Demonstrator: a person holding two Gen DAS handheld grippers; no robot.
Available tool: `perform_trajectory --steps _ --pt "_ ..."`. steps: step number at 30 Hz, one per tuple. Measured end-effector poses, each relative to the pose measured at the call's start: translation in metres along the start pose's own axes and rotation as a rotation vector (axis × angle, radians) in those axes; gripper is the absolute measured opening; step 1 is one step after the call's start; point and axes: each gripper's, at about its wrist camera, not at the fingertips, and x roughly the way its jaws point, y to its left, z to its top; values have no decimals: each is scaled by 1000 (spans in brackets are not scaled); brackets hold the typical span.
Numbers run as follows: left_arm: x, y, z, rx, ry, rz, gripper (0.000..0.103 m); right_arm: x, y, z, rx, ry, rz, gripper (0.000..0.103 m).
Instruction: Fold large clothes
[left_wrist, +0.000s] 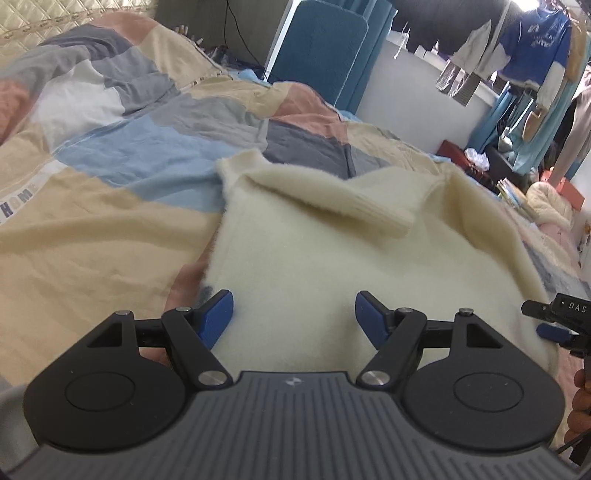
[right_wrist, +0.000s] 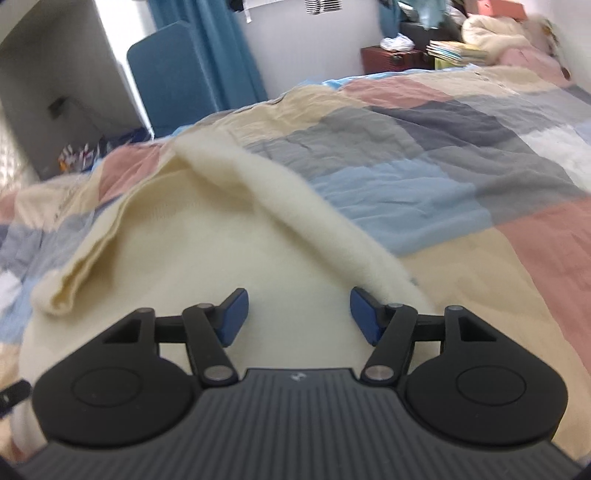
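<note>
A cream fleece garment (left_wrist: 314, 258) lies spread on the patchwork quilt (left_wrist: 110, 229), with one sleeve (left_wrist: 332, 199) folded across its body. My left gripper (left_wrist: 293, 314) hovers open over the garment's near left part, and nothing sits between its blue pads. Part of my right gripper (left_wrist: 554, 325) shows at the right edge, above the garment's hem. In the right wrist view the same garment (right_wrist: 207, 251) fills the lower middle, its folded sleeve (right_wrist: 92, 266) to the left. My right gripper (right_wrist: 298, 312) is open over the fleece, its pads apart and gripping nothing.
The quilt (right_wrist: 443, 184) covers the whole bed. A blue padded chair (left_wrist: 317, 48) stands beyond the bed's far edge. Clothes (left_wrist: 532, 40) hang at the far right. A red box (right_wrist: 391, 59) and stacked books (right_wrist: 454, 51) sit by the wall.
</note>
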Motion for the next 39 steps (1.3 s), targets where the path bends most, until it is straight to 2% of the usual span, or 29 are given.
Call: perform_trajectory --steps 4,7,11,15,18,20,24,26,29,34,36,37,39 --pt "-23 1 -10 -41 -27 -25 77 -18 -15 -5 94 -2 65 64" --pt "-41 5 -21 -123 -22 -93 77 -33 -25 -13 182 33 129 64" --pt "-53 5 -35 -218 25 -182 78 -47 -34 -29 272 96 194 68" --pt "-39 6 -49 -322 109 -248 83 -53 -44 -42 376 137 269 68" --pt "-16 14 -58 -444 178 -293 83 -47 -51 -48 461 162 279 74" --pt "-1 22 -64 -533 210 -303 83 -39 -54 -49 500 170 273 74" --pt "22 42 -71 -722 215 -325 83 -23 -64 -53 617 189 263 74" --pt "29 47 -71 -768 193 -339 83 -13 -70 -56 702 181 247 74" --pt "38 51 -69 -804 159 -337 83 5 -77 -62 819 199 218 75" --pt "48 50 -58 -809 117 -308 81 17 -70 -58 794 187 188 78" --pt "46 45 -52 -755 104 -279 71 14 -70 -57 780 180 188 77" --pt "45 43 -50 -735 95 -271 67 12 -70 -56 766 175 189 74" --pt "41 43 -46 -721 78 -272 51 3 -64 -54 686 137 188 63"
